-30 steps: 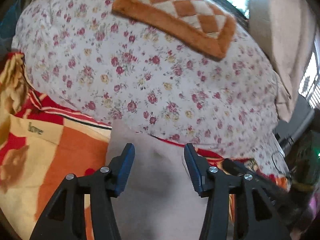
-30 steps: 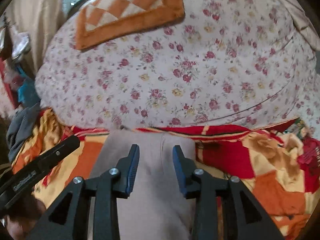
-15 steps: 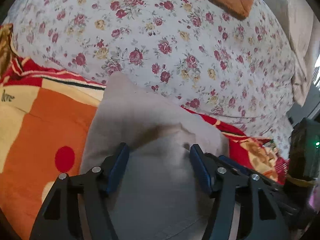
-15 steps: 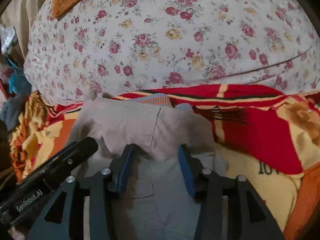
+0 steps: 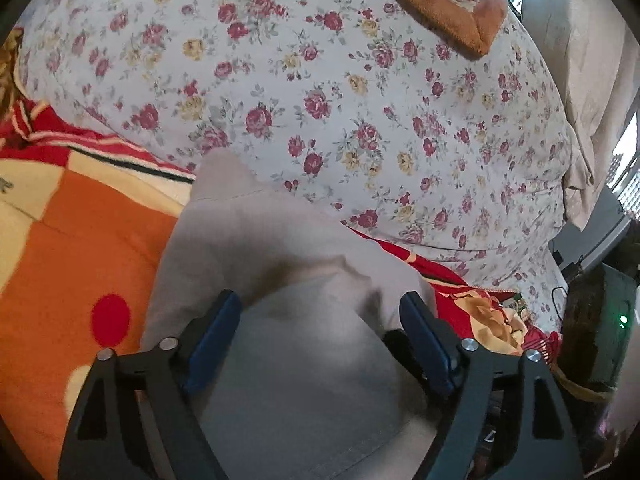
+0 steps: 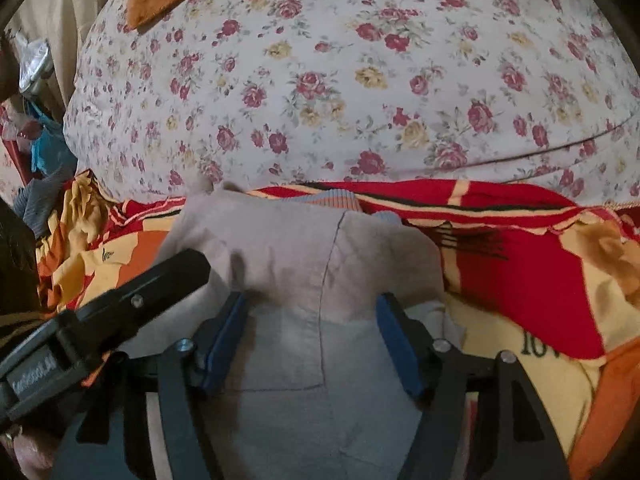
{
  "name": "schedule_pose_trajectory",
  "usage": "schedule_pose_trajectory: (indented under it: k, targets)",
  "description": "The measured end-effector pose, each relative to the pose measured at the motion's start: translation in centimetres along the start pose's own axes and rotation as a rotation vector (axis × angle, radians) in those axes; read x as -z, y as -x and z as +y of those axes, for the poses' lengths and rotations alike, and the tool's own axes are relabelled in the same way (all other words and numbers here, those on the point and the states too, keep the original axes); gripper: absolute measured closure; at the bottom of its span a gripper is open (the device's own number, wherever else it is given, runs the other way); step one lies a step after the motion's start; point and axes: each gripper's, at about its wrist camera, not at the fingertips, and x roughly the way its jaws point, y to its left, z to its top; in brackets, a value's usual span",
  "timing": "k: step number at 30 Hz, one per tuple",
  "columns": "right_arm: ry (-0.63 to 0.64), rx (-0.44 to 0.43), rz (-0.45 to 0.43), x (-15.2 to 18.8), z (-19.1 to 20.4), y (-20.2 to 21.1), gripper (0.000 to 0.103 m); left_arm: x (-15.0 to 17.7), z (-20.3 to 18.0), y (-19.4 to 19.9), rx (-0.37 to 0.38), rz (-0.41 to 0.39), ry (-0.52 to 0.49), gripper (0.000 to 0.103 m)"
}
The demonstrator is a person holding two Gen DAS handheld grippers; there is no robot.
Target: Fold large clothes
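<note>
Beige-grey cloth fills the lower middle of the left wrist view: the garment (image 5: pixel 280 280) lies on a red, orange and cream blanket (image 5: pixel 80 240), its far edge reaching to the foot of a floral quilt (image 5: pixel 320 100) heaped behind. The left gripper (image 5: pixel 320 320) stands with jaws wide apart, one blue pad on either side of a raised fold of the fabric; the pads sit against or just above the cloth but pinch nothing between them. An orange checked mat (image 5: pixel 460 12) rests on top of the quilt. From the right wrist view, the same garment (image 6: pixel 300 264) shows a vertical seam and a stitched pocket outline, a doubled layer lying across it just ahead of the pads. The right gripper (image 6: pixel 312 328) is likewise spread wide, straddling the cloth with no hold taken. The left gripper's black arm (image 6: pixel 104 312) enters at lower left, close alongside. Judgement: a fold appears laid down and released, or the tools are set to take hold; which cannot be determined. The next move calls for both jaws to close on a matched edge, level with each other, so the layers travel together without skewing.
</note>
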Motion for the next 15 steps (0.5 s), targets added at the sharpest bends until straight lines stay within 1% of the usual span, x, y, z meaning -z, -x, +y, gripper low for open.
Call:
schedule_pose_trajectory:
  k: [1,3,4,5,7,8,9,10,11,12,13,14,15]
  targets:
    - [-0.001,0.013,-0.009,0.2,0.0,0.9,0.041,-0.1,0.0,0.8,-0.010,0.000,-0.004,0.032]
    - [-0.006,0.039,-0.031,1.2,0.0,3.6,0.042,0.2,-0.2,3.3,-0.048,-0.005,-0.007,0.033]
    - [0.012,0.048,-0.045,1.7,0.2,5.1,0.044,0.5,-0.4,4.4,-0.069,-0.004,-0.020,0.033]
    - [0.063,0.077,-0.073,2.5,0.8,7.1,0.046,1.1,-0.8,5.6,-0.085,0.003,-0.049,0.033]
    - [0.129,0.112,-0.110,3.6,1.9,9.5,0.048,3.0,-1.6,8.1,-0.101,0.014,-0.110,0.033]
    - [0.155,0.098,-0.112,4.7,2.4,10.7,0.049,4.1,-1.8,8.7,-0.120,0.026,-0.124,0.033]
    - [0.165,0.078,-0.091,5.6,2.6,11.3,0.050,5.4,-1.8,8.8,-0.141,0.066,-0.129,0.033]
    - [0.172,0.071,-0.059,6.7,2.6,11.2,0.050,7.0,-1.6,8.0,-0.152,0.136,-0.142,0.033]
    - [0.180,0.083,-0.012,7.9,2.5,10.7,0.050,7.8,-1.4,7.4,-0.167,0.165,-0.151,0.033]
    - [0.187,0.099,0.030,8.8,2.3,10.2,0.050,8.6,-1.3,7.0,-0.198,0.172,-0.179,0.033]
    - [0.185,0.104,0.058,9.6,2.1,9.9,0.050,8.8,-1.5,7.2,-0.214,0.162,-0.212,0.033]
    - [0.169,0.101,0.043,10.1,1.8,10.6,0.051,8.7,-1.6,7.8,-0.212,0.151,-0.210,0.033]
    - [0.154,0.104,0.017,10.5,1.8,11.9,0.051,8.7,-1.4,8.9,-0.199,0.133,-0.177,0.033]
